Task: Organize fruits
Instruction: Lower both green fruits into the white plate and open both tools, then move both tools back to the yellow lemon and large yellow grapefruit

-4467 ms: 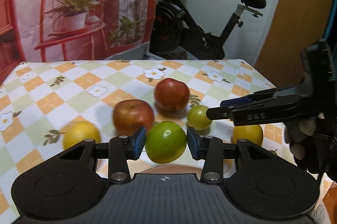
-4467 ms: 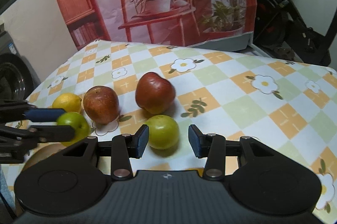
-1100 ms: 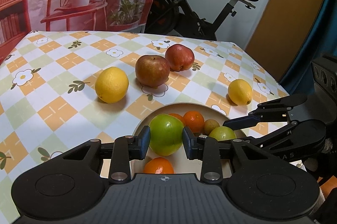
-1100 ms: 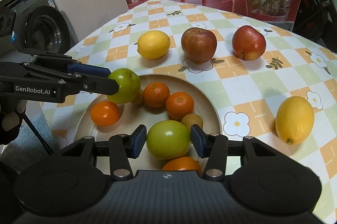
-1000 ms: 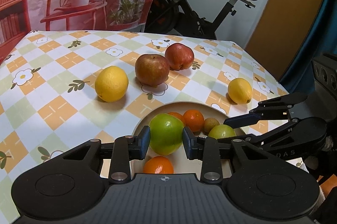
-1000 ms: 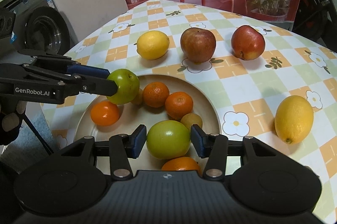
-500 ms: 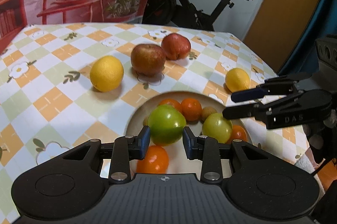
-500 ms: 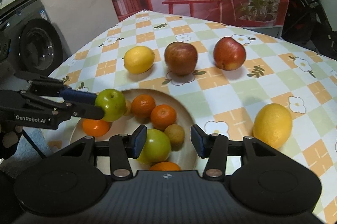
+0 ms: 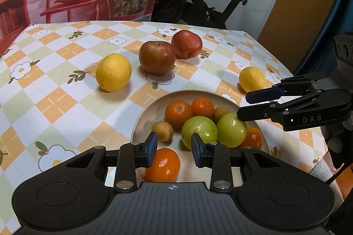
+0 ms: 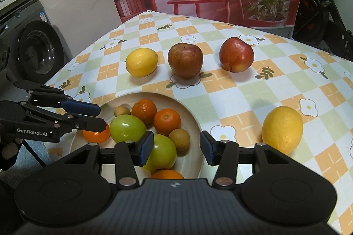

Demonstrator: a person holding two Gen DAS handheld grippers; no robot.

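**A:** What is left to sort? I count 2 red apples (image 10: 185, 59) and (image 10: 236, 54) side by side at the far side of the tabletop (image 10: 286, 80), 1 lemon (image 10: 141, 61) to their left, and a 2nd lemon (image 10: 282, 129) alone on the right, near the plate (image 10: 194, 115).

**B:** And on the plate, 2 green apples (image 9: 199, 128) and (image 9: 231, 130) touching each other among the mandarins (image 9: 178, 113). Apples should be firm and fairly heavy, with smooth waxy skin, so I'd pinch across the widest middle, not near the stem. Lemons look pebbly, probably grippier, but oval: take them across the short axis.

**A:** Squeeze hard?

**B:** Moderately, I'd guess; apples bruise.

**A:** The claws?

**B:** Left claw (image 9: 174, 150) is released, pads parted with nothing between them, hovering over the plate's near edge. Right claw (image 10: 176, 147) is released too, empty, above the plate's right rim.

**A:** Nearest pick?

**B:** Likely the right-hand lemon for the right claw.
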